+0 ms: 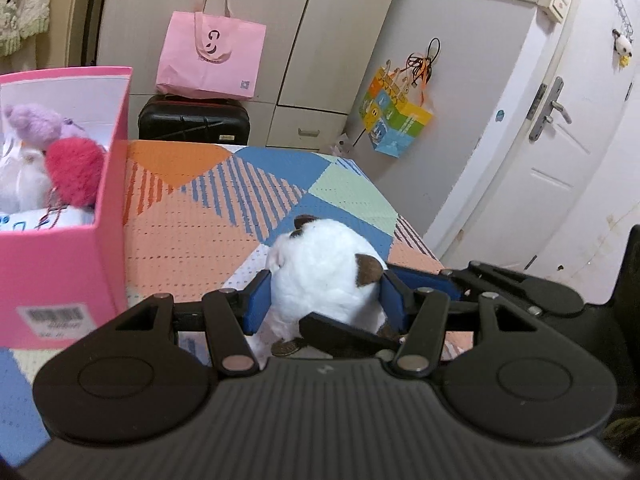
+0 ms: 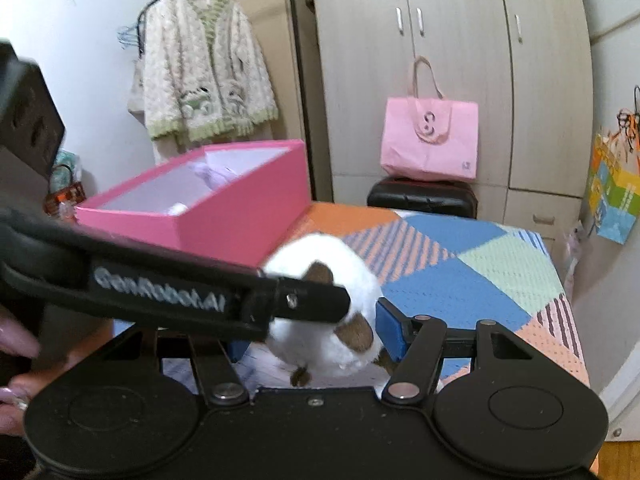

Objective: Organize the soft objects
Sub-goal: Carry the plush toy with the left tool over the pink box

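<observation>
1. Two grippers, left (image 1: pixel 324 300) and right (image 2: pixel 316 332), both clamp one white plush (image 1: pixel 320 276) between their blue pads; uneven pulling could make it slip out.
2. Left of the jaws, the pink box (image 1: pixel 108 216) wall may snag it.
3. Beyond lie the bedspread (image 1: pixel 224 200), suitcase (image 1: pixel 192 122) and tote (image 1: pixel 212 60).

plush toy (image 1: pixel 324 268) on bed (image 1: pixel 224 216) | box (image 1: pixel 60 264) left

White brown-eared plush (image 1: pixel 324 268) above bedspread
</observation>
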A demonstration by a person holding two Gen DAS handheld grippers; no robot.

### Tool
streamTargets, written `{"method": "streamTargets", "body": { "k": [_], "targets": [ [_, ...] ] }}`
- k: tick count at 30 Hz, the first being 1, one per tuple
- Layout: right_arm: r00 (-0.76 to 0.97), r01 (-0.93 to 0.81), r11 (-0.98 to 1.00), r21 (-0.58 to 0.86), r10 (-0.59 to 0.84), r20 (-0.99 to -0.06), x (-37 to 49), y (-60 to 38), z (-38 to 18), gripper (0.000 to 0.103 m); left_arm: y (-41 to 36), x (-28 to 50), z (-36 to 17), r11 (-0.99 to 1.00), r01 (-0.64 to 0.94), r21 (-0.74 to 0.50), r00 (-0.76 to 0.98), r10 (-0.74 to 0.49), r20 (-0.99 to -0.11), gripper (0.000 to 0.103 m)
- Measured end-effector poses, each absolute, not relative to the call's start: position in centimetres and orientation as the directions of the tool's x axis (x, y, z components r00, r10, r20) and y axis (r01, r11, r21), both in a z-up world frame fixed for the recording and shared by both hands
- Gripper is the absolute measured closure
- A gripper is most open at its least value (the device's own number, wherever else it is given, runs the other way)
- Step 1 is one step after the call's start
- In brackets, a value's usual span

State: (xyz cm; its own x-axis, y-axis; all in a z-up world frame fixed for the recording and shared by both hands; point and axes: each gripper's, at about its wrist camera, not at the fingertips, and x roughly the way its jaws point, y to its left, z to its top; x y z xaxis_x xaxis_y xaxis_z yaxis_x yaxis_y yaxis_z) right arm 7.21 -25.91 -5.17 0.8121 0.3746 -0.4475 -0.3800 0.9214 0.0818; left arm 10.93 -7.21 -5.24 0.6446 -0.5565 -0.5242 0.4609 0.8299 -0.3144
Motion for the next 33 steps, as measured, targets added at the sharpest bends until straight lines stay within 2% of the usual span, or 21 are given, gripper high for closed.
{"method": "streamTargets", "body": {
  "k": [3, 8, 17, 25, 33],
  "targets": [
    [0.816, -0.39, 0.917, 0.081, 0.385, -0.431, 6.0, -25.3, -4.1, 0.036, -6.1, 9.8, -4.5, 0.824, 0.465, -0.322, 0.656, -0.566, -0.5, 0.046],
    [0.823, -0.399, 0.913, 0.087, 0.398, -0.406, 5.0, -24.0, -3.1, 0.044, -4.5, 8.5, -3.3, 0.845, 0.447, -0.295, 0.705, -0.535, -0.465, 0.046],
    [0.812, -0.457, 0.889, 0.028, 0.43, -0.394, 5.2, -19.8, 0.7, 0.044, -1.0, 7.0, 0.6, 0.879, 0.416, -0.232, 0.788, -0.476, -0.391, 0.046],
    [0.799, -0.54, 0.841, -0.016, 0.507, -0.322, 7.0, -15.9, 5.4, 0.044, 3.1, 8.1, 5.3, 0.909, 0.366, -0.2, 0.858, -0.413, -0.305, 0.046],
    [0.679, -0.675, 0.729, 0.115, 0.674, -0.291, 12.8, -13.5, 5.8, 0.044, 6.6, 11.5, 6.3, 0.952, 0.255, -0.168, 0.908, -0.295, -0.298, 0.046]
  ]
}}
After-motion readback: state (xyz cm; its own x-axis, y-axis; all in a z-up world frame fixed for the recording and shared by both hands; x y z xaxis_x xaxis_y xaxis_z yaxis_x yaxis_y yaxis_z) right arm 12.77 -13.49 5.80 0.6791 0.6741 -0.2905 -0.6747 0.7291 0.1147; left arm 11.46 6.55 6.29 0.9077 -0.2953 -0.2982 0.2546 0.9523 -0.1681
